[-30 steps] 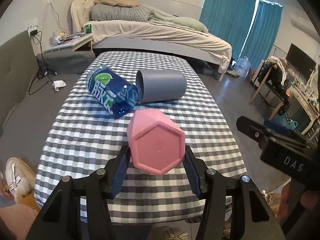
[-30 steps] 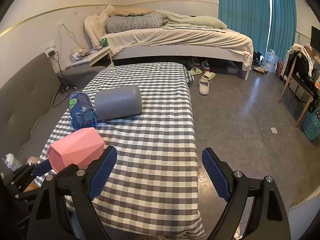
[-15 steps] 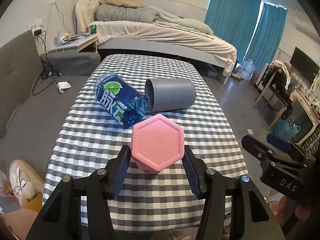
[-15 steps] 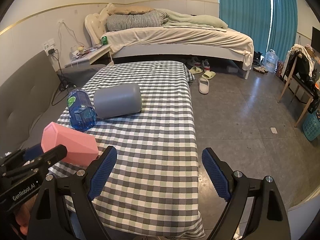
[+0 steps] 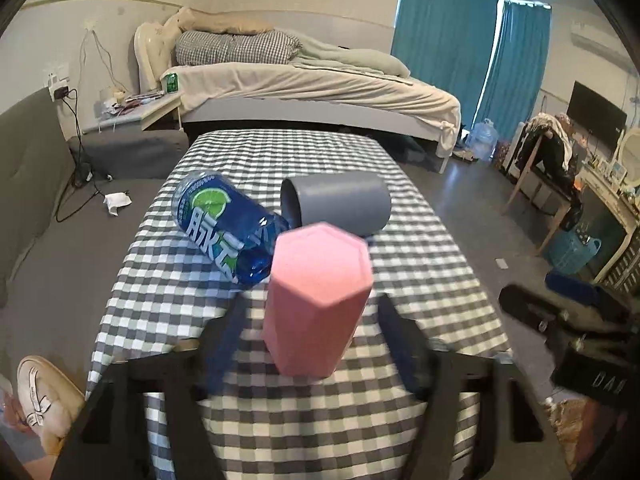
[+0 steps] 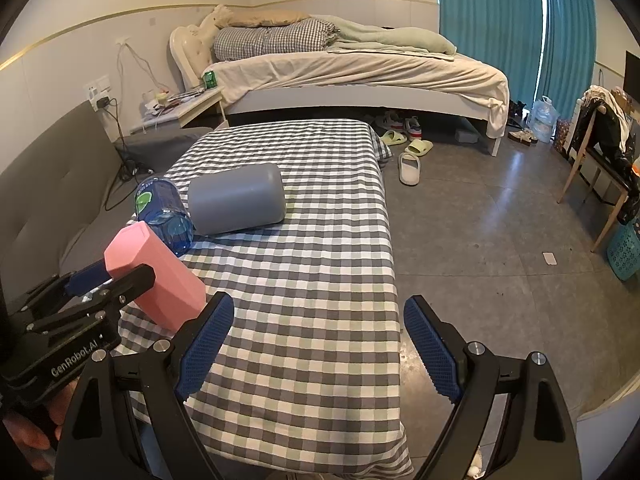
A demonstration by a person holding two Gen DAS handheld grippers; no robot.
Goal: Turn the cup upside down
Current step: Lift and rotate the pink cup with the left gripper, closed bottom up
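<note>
Half a second on, the left tool (image 5: 316, 320), blurred but seemingly clamped on the pink cup (image 5: 318, 300), had tipped it from lying flat toward base-up above the checked worktop (image 6: 312, 280), flip nearly done; right tool (image 6: 316, 344) gaped, idle.

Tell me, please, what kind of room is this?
Most likely a bedroom in a home: an unmade bed with pillows, teal curtains at the window, and slippers and shoes on the floor beside a checked table.
</note>
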